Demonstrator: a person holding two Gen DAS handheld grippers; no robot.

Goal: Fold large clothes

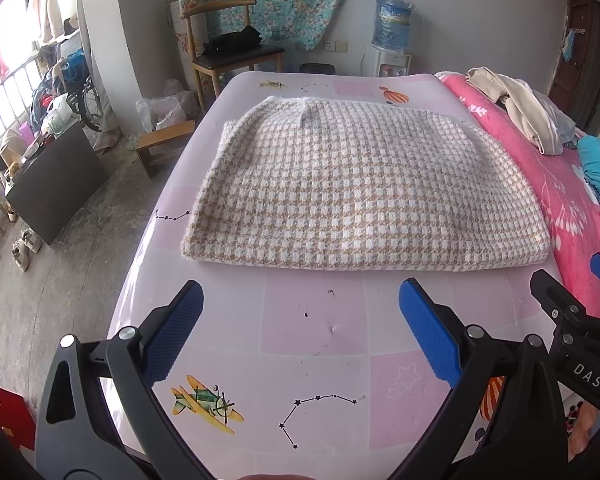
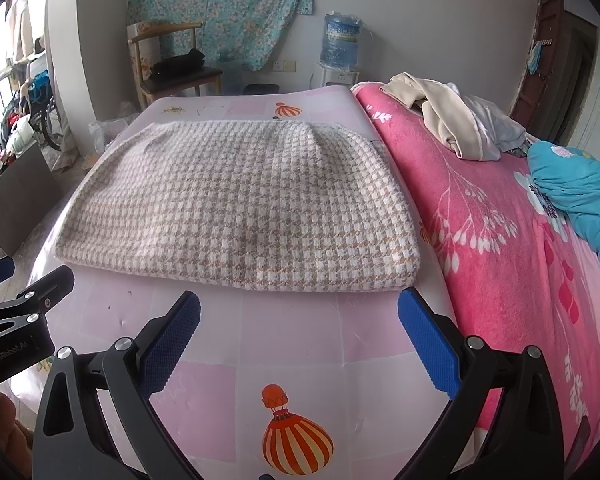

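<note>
A beige and white houndstooth garment (image 1: 356,188) (image 2: 240,204) lies folded into a flat rectangle on the pink patterned mat (image 1: 312,320) (image 2: 292,332). My left gripper (image 1: 300,312) hovers open just short of the garment's near edge, with nothing between its blue pads. My right gripper (image 2: 300,320) is open too, near the garment's near right corner, holding nothing. The right gripper's black finger (image 1: 556,304) shows at the right edge of the left wrist view. The left gripper's finger (image 2: 48,288) shows at the left of the right wrist view.
A pink floral blanket (image 2: 500,248) covers the bed to the right, with a cream garment pile (image 2: 452,124) and a teal cloth (image 2: 580,184) on it. A wooden chair (image 1: 228,52), a water dispenser (image 1: 392,28), a low stool (image 1: 160,144) and shoes (image 1: 24,248) stand on the floor beyond and left.
</note>
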